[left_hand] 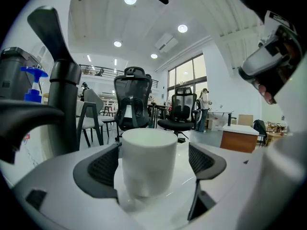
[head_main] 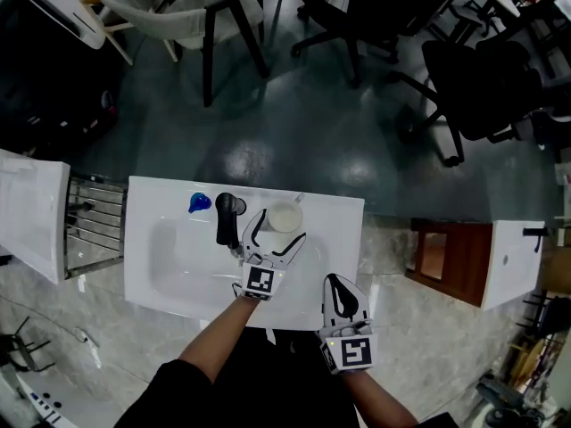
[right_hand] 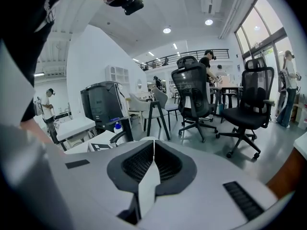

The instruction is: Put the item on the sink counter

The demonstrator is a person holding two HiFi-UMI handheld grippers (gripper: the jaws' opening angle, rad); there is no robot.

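Observation:
A white cup [head_main: 285, 217] stands upright on the back rim of the white sink counter [head_main: 335, 239], right of the black faucet [head_main: 227, 219]. My left gripper [head_main: 282, 225] is open around the cup, one jaw on each side. In the left gripper view the cup [left_hand: 147, 147] rests on the counter with a small gap to each pad, and the left gripper [left_hand: 151, 166] grips nothing. My right gripper [head_main: 336, 283] is shut and empty over the counter's front right corner. In its own view the right gripper [right_hand: 153, 163] has its pads pressed together.
A blue spray top [head_main: 199, 203] sits left of the faucet, also seen as a blue spray top [left_hand: 32, 83] behind the faucet [left_hand: 62, 95]. The basin [head_main: 178, 257] lies left of the cup. A metal rack [head_main: 94, 221], a wooden cabinet [head_main: 451, 257] and office chairs [head_main: 473, 87] surround the counter.

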